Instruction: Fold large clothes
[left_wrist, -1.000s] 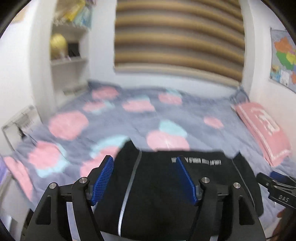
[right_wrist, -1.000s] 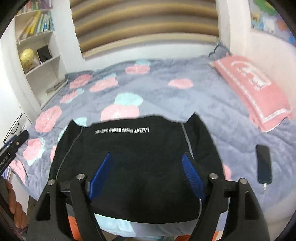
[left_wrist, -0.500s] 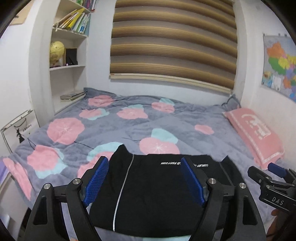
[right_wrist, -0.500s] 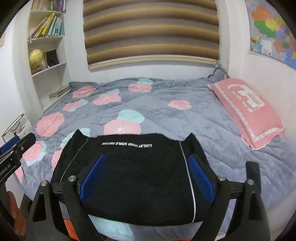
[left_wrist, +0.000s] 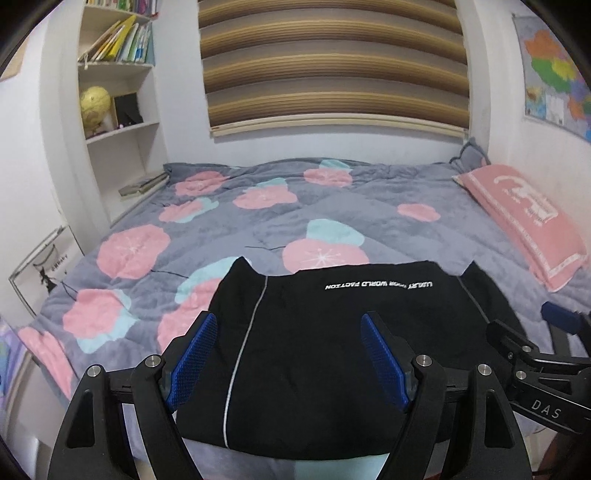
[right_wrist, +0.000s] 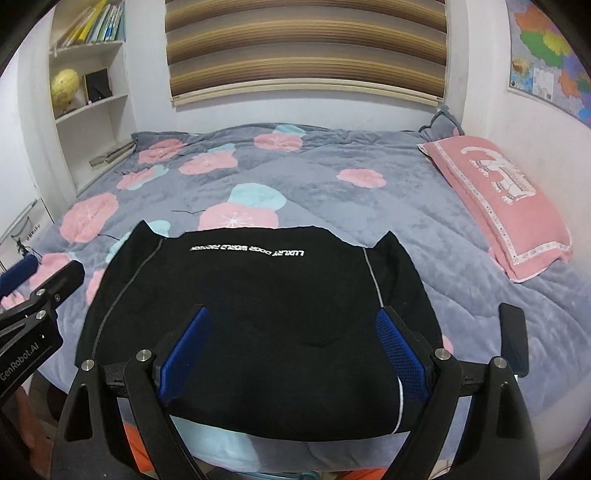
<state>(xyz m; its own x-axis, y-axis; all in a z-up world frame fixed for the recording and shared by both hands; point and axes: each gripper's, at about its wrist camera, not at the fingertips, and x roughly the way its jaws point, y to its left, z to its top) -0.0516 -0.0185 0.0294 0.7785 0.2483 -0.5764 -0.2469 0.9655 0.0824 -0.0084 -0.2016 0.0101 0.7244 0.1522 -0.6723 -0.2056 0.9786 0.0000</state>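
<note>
- You have the black garment (left_wrist: 332, 354) lying flat on the near edge of the bed (left_wrist: 369, 225), its line of white lettering toward the far hem and a pale stripe running down each side.
- It already reads as a compact, roughly square stack, with two small corners poking up at the far edge, so I judge you are partway through folding, or between folds.
- Your left claw (left_wrist: 288, 358) is released: its blue pads (left_wrist: 192, 358) stand wide apart above the cloth with nothing between them.
- Your right claw (right_wrist: 291, 350) is likewise spread wide and holds nothing; it hangs over the near half of the garment (right_wrist: 258, 302).
- From these views I cannot tell whether either claw touches the fabric; both look to be hovering.
- The next move, as I judge it, calls for a fresh grip: bring each claw down to an edge or corner of the stack, one on each side, and close on all the layers together.
- Lift both sides evenly, or the layers may slide apart on the soft quilt.
- Keep the fold away from the pink pillow (right_wrist: 502, 199) at the right and the dark phone-like object (right_wrist: 511, 339) near the right claw.
</note>
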